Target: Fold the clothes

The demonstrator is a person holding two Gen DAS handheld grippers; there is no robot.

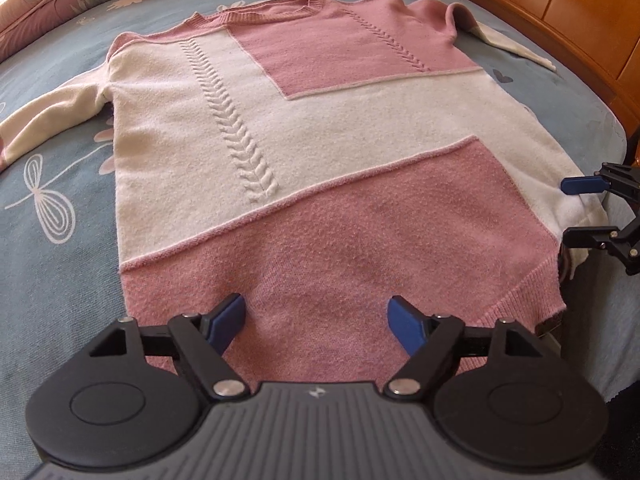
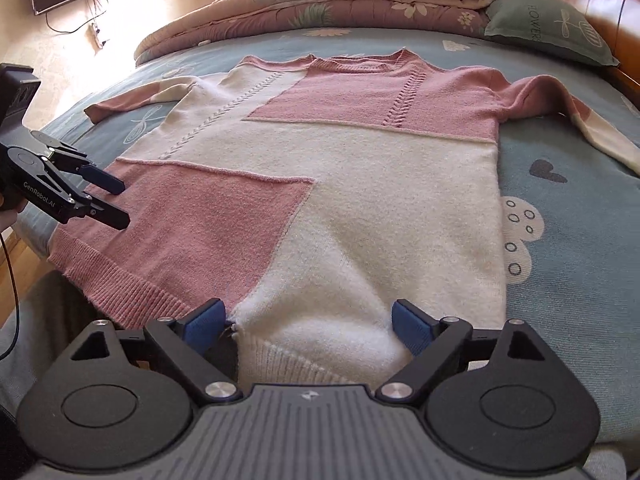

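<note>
- Sweater, pink and cream, lies flat and face up on the blue bedsheet, collar at the far end, hem at the near edge by me. I judge it is spread this way so the folding can start from a smooth shape; no fold is made yet.
- Left sleeve stretches out to the left over the sheet, clear of the body.
- My left gripper hangs over the pink part of the hem, tilted steeply down; its blue pads stand spread, with cloth under the gap but nothing pinched.
- My right gripper sits at the cream corner of the hem, angled down less steeply. Its fingers are wide apart; the ribbed edge bunches between them, yet the pads do not press on it.
- Right sleeve runs out to the right, bent near the shoulder; it probably wants straightening or folding in first.
- Beyond, a quilt and a green pillow lie at the far end.
</note>
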